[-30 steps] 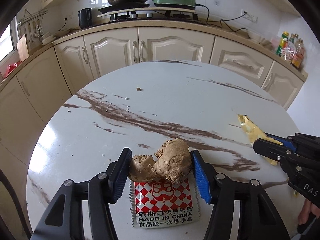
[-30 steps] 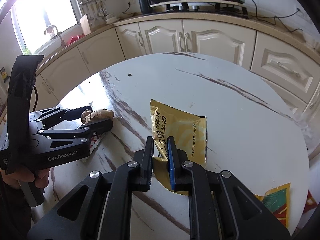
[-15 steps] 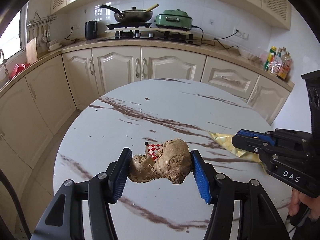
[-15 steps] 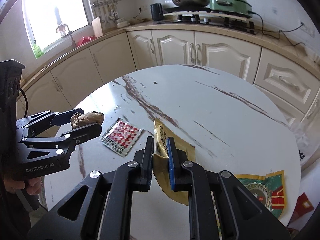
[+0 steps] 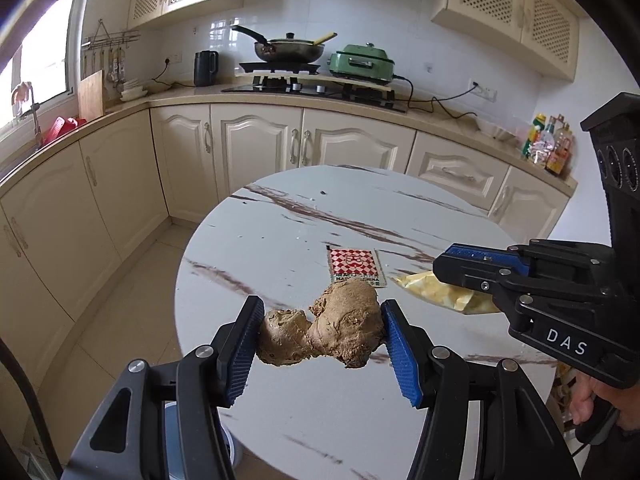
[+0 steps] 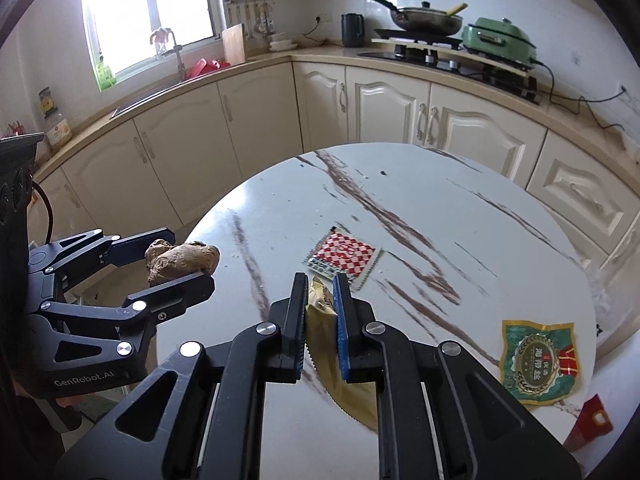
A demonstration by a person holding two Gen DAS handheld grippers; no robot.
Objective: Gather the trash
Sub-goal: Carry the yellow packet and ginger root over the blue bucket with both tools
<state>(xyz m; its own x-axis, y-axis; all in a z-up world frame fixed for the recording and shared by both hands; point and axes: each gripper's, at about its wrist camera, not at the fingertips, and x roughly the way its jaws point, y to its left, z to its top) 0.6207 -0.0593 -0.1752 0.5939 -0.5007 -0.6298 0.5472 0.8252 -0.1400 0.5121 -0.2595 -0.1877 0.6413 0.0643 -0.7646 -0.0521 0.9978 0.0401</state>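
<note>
Kitchen cabinets curved behind the round white marble table (image 5: pixel 248 248). Left gripper (image 5: pixel 320 340) clamped the knobbly brown ginger root (image 5: pixel 320 330) crosswise; right gripper (image 6: pixel 318 320) pinched the yellow foil wrapper (image 6: pixel 320 320), hanging lengthwise.

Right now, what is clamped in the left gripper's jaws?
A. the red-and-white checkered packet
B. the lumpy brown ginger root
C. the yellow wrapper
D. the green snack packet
B: the left gripper has its blue pads pressed on both ends of the ginger root, lifted off the table; the checkered packet lies flat there.
</note>
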